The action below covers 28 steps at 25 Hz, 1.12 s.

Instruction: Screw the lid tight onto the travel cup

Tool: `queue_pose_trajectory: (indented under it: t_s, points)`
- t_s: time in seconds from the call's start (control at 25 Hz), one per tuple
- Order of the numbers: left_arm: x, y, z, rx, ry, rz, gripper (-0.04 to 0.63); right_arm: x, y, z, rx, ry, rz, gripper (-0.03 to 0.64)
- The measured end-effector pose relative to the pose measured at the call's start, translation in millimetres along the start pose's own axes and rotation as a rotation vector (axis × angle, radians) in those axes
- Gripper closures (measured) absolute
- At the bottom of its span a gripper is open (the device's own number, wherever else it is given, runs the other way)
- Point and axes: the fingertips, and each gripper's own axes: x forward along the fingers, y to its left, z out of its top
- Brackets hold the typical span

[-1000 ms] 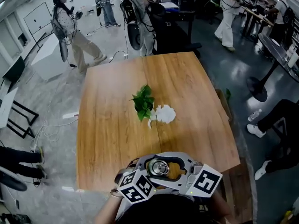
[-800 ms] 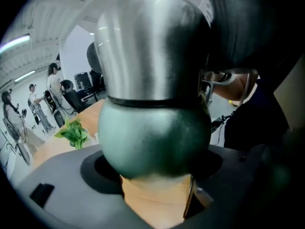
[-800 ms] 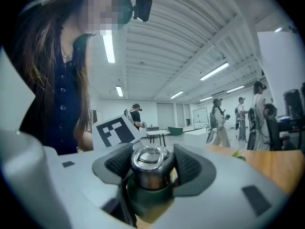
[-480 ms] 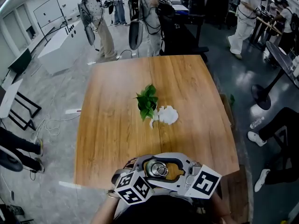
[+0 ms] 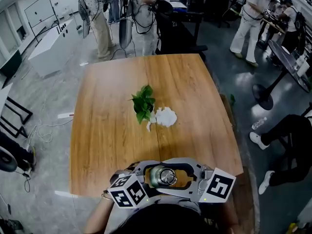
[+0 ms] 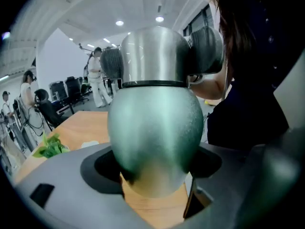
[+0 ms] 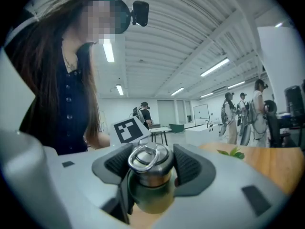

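— Anything different over the pale wooden worktop (image 5: 112,126)?
— Hardly. Above its near edge, the left hand-held gripper (image 6: 155,171) stays clamped round the green metallic travel cup (image 6: 155,123). The right hand-held gripper (image 7: 152,165) is still closed on the steel ring-topped lid (image 7: 147,157), seated on the cup's mouth.
— Tight, then?
— Mid-twist, I'd guess; I can't tell how tight.
— Any brand?
— None readable, only the black-and-white square markers (image 5: 218,187).

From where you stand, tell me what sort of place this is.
Probably an open lab or data-recording hall: a wooden table, grey polished floor, and people standing about wearing gear.
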Motion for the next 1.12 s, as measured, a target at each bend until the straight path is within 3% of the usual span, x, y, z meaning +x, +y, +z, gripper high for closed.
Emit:
queue_pose_trajectory:
  t_s: [0.16,0.32,0.4,0.56,0.64,0.84,0.92,1.12]
  points:
    - [10,16,2,0.012,0.06,0.089,0.199,-3,-11,-4,-0.063,0.009,-0.096,0.345]
    - [21,28,7,-0.095,0.024,0.141,0.199,-4,-29,-2,-0.038,-0.04,-0.195,0.345]
    - [20,26,11,-0.112,-0.013,0.107,0.199,-7,-31,1,0.009,-0.062,-0.155,0.345]
    - [14,4,17,0.0,-0.022,-0.079,0.199,-15,-10,6,0.035,-0.026,0.102,0.344]
    - [16,3,19,0.016,-0.006,-0.099,0.199,-14,-9,7,-0.005,-0.017,0.125,0.345]
    - [20,42,10,-0.176,0.008,0.139,0.199,-15,-40,3,-0.016,-0.08,-0.155,0.372]
    - [21,45,6,-0.18,0.03,0.163,0.199,-16,-42,0,0.002,-0.089,-0.18,0.374]
    - [18,12,10,-0.006,0.017,-0.05,0.199,-14,-18,-1,0.028,-0.032,0.0,0.371]
